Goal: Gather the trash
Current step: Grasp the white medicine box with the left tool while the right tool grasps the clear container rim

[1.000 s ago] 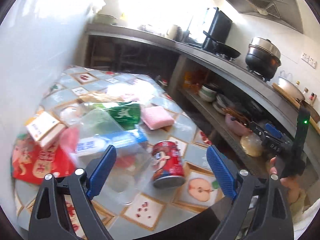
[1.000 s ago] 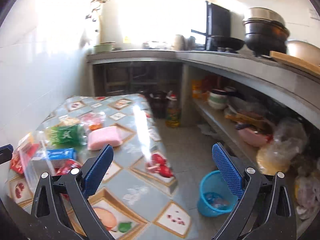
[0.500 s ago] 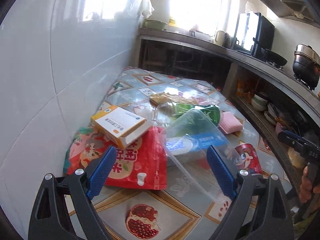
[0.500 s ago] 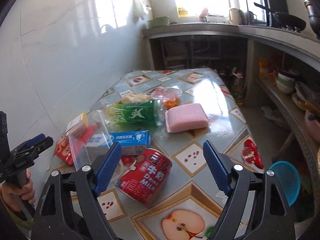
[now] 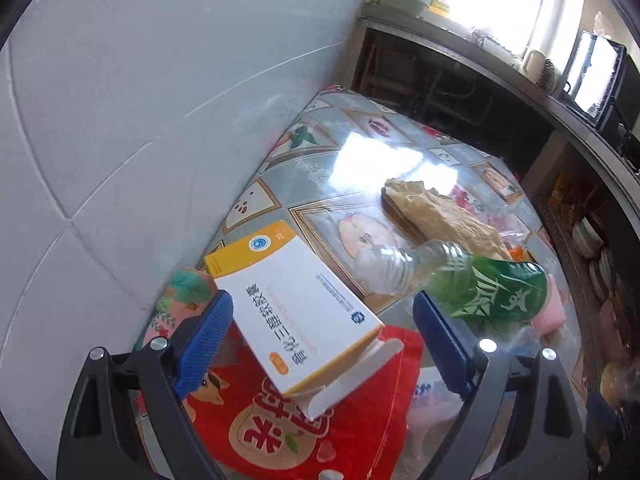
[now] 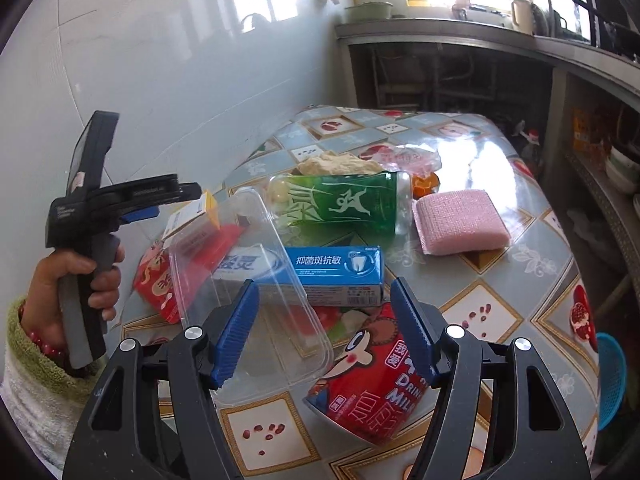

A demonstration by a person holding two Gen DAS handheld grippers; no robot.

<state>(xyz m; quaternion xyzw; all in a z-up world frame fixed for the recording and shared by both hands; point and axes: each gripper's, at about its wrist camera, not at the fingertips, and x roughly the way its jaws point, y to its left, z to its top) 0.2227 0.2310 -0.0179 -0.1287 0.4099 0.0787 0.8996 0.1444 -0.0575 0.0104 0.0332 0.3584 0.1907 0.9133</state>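
Right wrist view showed one tiled-pattern surface (image 6: pixel 500 288) set against the white wall, its near and right edges dropping to the floor, where one blue plastic basket (image 6: pixel 610 384) stood. Bare room lay on the far half and right side; the trash crowded the near left. Counted there: one clear plastic tray (image 6: pixel 256 300), one green-labelled plastic bottle (image 6: pixel 344 204) lying flat, one red milk can (image 6: pixel 372 392) on its side, one blue toothpaste box (image 6: pixel 340 276), one pink sponge (image 6: pixel 460 220), one red snack bag (image 6: pixel 156 280), one white-and-yellow carton (image 5: pixel 296 312). The right hand-held gripper (image 6: pixel 324 332) had just been closing, jaws still apart, the can and tray between them untouched. The left hand-held gripper (image 5: pixel 320 340) stood wide, straddling the carton without pressing it.
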